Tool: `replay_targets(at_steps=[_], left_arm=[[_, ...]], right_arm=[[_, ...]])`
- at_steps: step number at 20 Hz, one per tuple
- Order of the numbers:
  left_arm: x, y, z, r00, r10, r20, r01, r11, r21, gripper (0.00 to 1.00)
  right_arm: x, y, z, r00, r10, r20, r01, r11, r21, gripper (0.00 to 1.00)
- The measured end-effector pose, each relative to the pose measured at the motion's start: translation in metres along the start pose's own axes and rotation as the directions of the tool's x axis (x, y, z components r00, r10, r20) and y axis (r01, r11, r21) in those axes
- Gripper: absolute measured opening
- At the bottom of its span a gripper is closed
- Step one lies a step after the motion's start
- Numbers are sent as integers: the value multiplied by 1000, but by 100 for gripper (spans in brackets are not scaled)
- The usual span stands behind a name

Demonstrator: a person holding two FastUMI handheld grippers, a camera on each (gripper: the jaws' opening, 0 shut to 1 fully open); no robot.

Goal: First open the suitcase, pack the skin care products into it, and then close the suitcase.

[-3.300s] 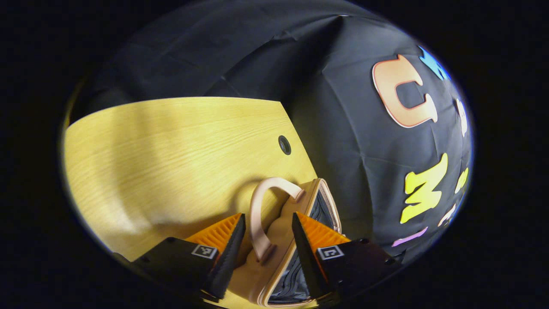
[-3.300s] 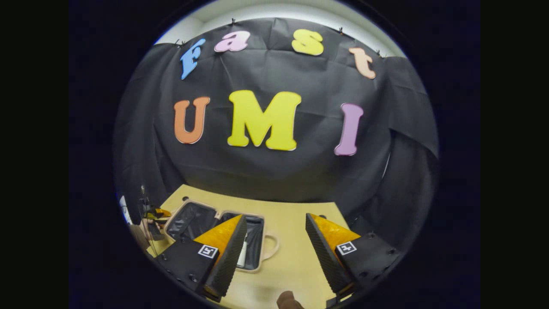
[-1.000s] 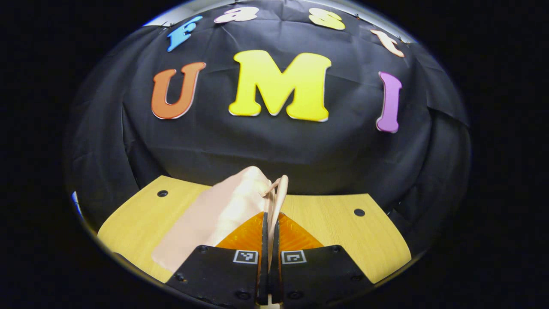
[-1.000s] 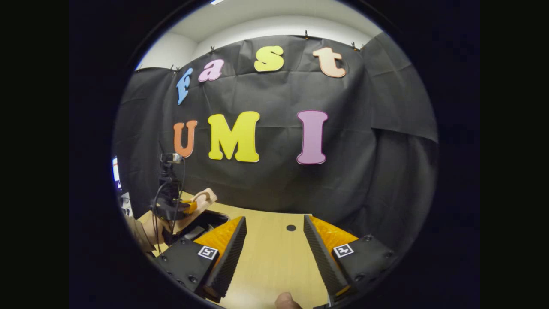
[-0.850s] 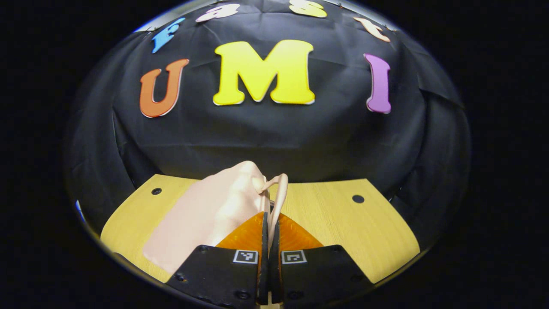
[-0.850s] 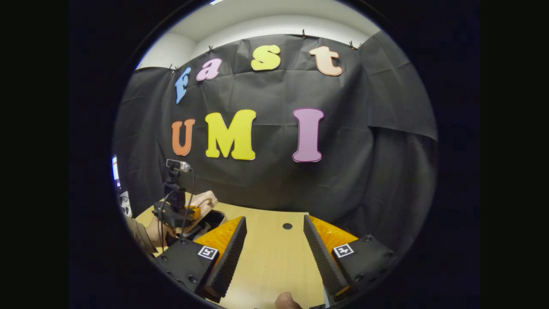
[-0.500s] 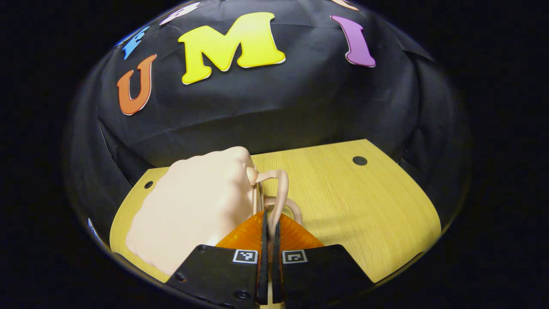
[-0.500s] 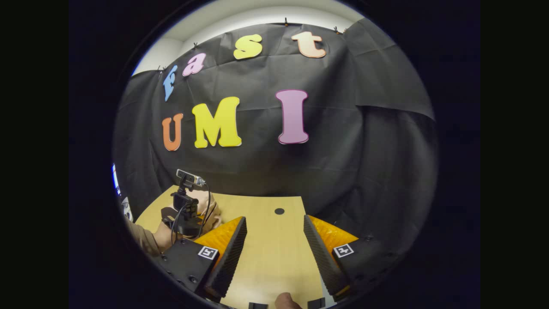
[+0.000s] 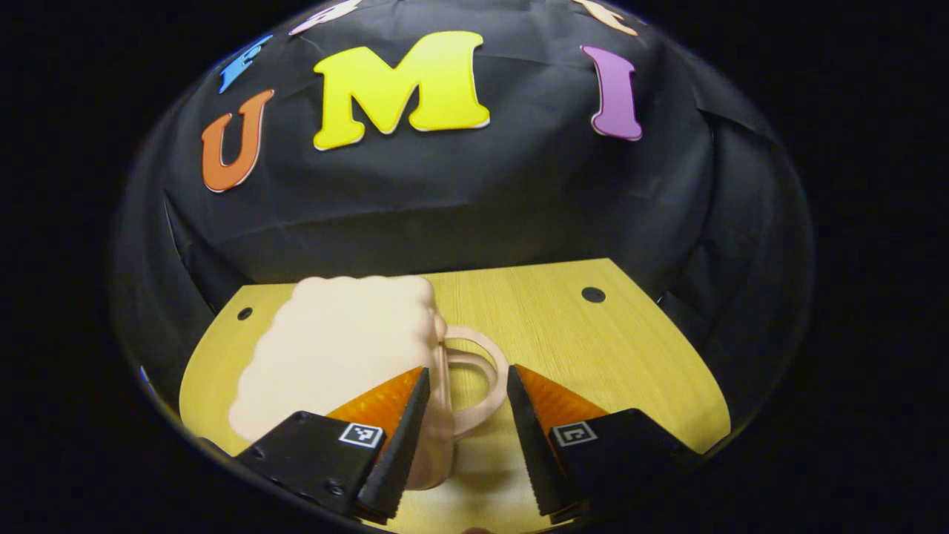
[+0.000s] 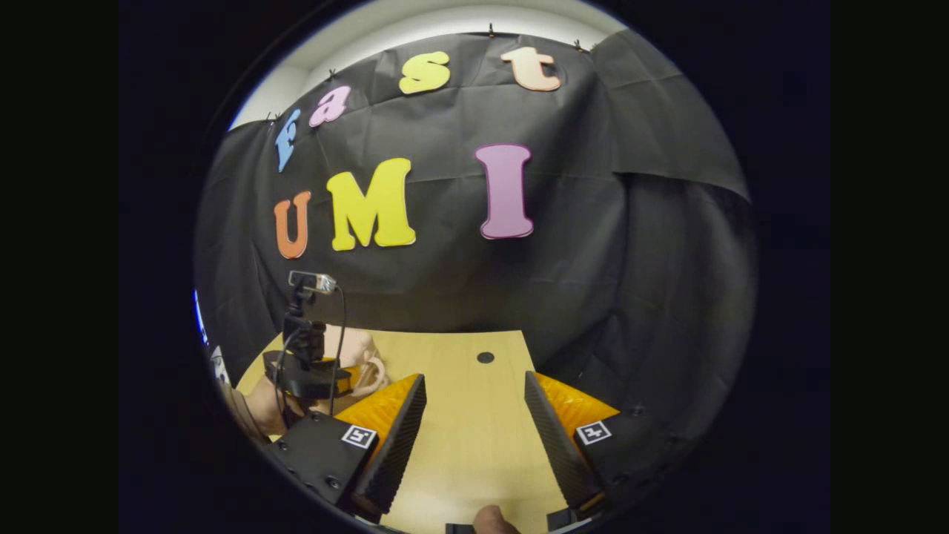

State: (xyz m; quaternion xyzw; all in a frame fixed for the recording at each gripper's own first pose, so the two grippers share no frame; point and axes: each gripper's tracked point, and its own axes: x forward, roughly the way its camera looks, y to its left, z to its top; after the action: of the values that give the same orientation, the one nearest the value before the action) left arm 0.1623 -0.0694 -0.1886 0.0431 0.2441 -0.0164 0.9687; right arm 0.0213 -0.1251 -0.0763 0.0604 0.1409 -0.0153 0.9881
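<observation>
Left gripper view: the left tool [image 9: 461,437] stands with its two fingers spread apart and nothing pressed between them. The pale pink soft-sided suitcase [image 9: 337,348] lies shut and flat on the yellow wood-grain surface [image 9: 593,356], just ahead and to the left of the tool. Its looped carry handles [image 9: 474,378] lie stacked on the near edge, sitting in the gap between the fingers without either finger bearing on them. Judgement: with the lid down and the handles lying together, the closing step looks done, and the wide opening suits letting go. The skin care products are presumably inside; the closed lid hides them, so I cannot tell.

Right gripper view: the right tool [image 10: 474,437] is wide open and empty over a bare stretch of the surface, well to the right of the suitcase, out of the way of the closing work. At far left the other tool, with a hand [image 10: 267,404] holding it, sits at the suitcase handles. A dark round hole [image 10: 485,357] marks the surface farther back.
</observation>
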Motion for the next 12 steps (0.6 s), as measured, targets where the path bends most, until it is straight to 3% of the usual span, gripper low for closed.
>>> replay_targets(at_steps=[6, 12], left_arm=[[-107, 69, 53, 983, 106, 149, -105, 994, -15, 94], [-198, 124, 53, 963, 193, 189, -183, 981, -69, 96]], right_arm=[[-2, 87, 27, 996, 48, 72, -47, 999, -18, 79], [-8, 166, 44, 988, 78, 135, -73, 997, -35, 79]])
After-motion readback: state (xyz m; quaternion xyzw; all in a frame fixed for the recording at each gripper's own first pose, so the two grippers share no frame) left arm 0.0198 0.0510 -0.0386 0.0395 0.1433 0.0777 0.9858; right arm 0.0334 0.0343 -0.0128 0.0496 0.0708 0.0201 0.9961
